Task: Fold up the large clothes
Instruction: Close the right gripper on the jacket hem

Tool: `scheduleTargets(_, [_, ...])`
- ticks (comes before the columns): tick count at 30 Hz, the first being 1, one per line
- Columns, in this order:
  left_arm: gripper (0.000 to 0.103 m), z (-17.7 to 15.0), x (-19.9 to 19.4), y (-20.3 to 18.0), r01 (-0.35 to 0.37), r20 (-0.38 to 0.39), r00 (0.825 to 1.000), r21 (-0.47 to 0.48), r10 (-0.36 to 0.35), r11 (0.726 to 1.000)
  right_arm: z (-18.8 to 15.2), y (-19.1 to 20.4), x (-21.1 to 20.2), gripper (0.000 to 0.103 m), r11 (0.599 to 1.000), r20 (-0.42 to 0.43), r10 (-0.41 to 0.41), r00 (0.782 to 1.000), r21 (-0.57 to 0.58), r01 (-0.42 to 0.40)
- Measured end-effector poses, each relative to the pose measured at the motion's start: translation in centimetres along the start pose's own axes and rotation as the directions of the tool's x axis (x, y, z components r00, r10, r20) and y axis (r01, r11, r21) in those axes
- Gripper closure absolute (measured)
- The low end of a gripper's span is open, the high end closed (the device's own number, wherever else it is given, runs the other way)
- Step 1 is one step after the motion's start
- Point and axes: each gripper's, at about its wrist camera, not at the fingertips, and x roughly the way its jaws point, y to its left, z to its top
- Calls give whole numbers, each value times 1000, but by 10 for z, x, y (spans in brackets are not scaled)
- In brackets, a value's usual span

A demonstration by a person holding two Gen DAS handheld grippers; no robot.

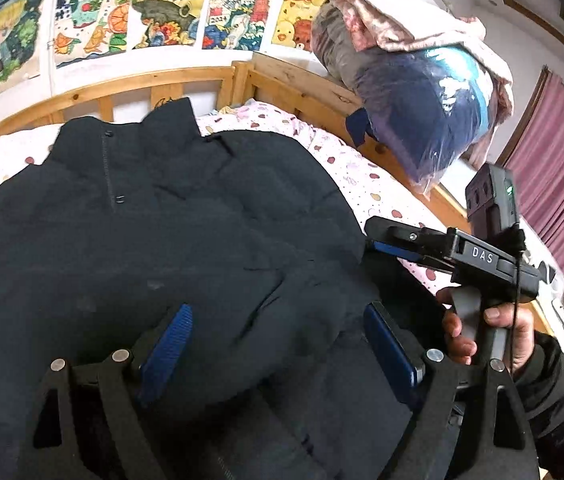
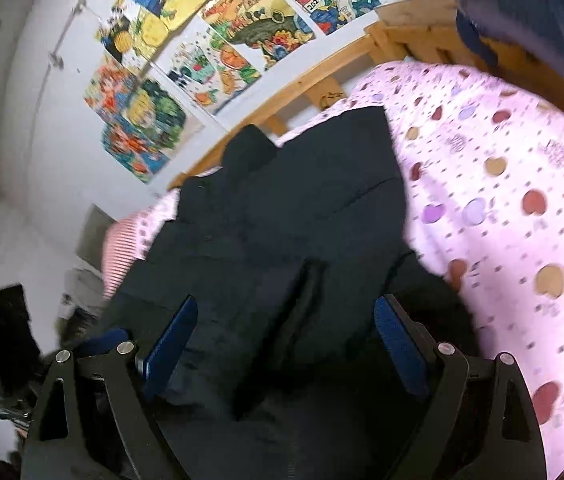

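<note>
A large black padded jacket (image 1: pixel 153 232) lies spread on the bed, collar toward the wooden rail, with a zip running down its front. My left gripper (image 1: pixel 279 340) hovers open over the jacket's near part, its blue pads (image 1: pixel 169 344) wide apart with dark fabric bulging between them. My right gripper (image 1: pixel 376 238), held by a hand (image 1: pixel 482 328), reaches the jacket's right edge from the side. In the right wrist view the jacket (image 2: pixel 302 208) stretches away toward the rail, and the right gripper (image 2: pixel 286 340) is open above a dark fold.
The bed has a pink sheet with coloured hearts (image 2: pixel 502 200) and a wooden rail (image 1: pixel 185 84). A plastic-wrapped blue bundle under a pink blanket (image 1: pixel 422 92) sits on the bed's end board. Colourful posters (image 1: pixel 161 4) cover the wall. A pink curtain (image 1: pixel 554 168) hangs at the right.
</note>
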Motion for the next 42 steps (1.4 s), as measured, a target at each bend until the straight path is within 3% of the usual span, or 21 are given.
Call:
scheduleTargets(2, [16,-2,-18,13,-25,24,999,-37,26,999,-5,-2,1,16,1000,-2,12,1000,14,-12])
scheduleTargets(4, [16,0,-28,30,-97,31,995,-77,100,992,-7,0,7,16,999,-19,-50,999,1,50])
scheduleTargets(7, [16,-4,-47,63,-248,25,967,-137,254,959,-12,2,19,17,997,-64,-76,995,3,76])
scheduleTargets(10, [16,-9,-60,95,-328,16,942,-182,336,927,-19,12,29,43,998,-114,-66,991,-5,66])
scheduleTargets(12, [16,-12,-70,114,-352,19,931,-218,365,910,-23,23,35,79,994,-138,-108,985,-45,102])
scheduleTargets(15, [16,-17,-86,139,-339,43,930,-282,365,898,-17,34,33,95,986,-125,-152,980,-90,142])
scheduleTargets(18, [16,-18,-92,151,-358,43,921,-297,387,885,-5,50,17,102,974,-49,-176,983,-153,167])
scheduleTargets(21, [16,-16,-90,154,-384,33,912,-278,409,881,9,68,-4,102,927,89,-281,955,-233,295])
scheduleTargets(23, [16,-14,-89,158,-385,35,911,-282,410,879,19,67,-12,102,918,111,-299,948,-239,317])
scheduleTargets(25, [16,-13,-92,164,-380,39,911,-305,410,873,24,65,-7,102,906,75,-333,940,-250,341])
scheduleTargets(28, [16,-9,-101,175,-355,76,910,-360,407,863,22,67,-7,102,906,39,-311,949,-290,309])
scheduleTargets(30, [16,-2,-99,175,-348,87,912,-350,400,869,23,79,-1,95,902,37,-295,955,-319,291])
scheduleTargets(31, [16,2,-96,171,-348,90,913,-330,397,877,23,81,0,93,904,34,-284,958,-324,279])
scheduleTargets(33, [16,12,-82,161,-356,86,917,-265,390,896,29,94,11,75,918,5,-234,972,-327,223])
scheduleTargets(35, [16,20,-65,153,-364,64,921,-211,385,907,25,103,25,66,924,-26,-195,980,-341,175])
scheduleTargets(39, [16,18,-18,136,-352,-1,935,-128,355,927,10,112,60,66,905,-92,-209,974,-396,157])
scheduleTargets(42, [16,6,14,126,-396,-56,918,-49,393,917,-8,106,82,66,877,-128,-275,953,-439,195])
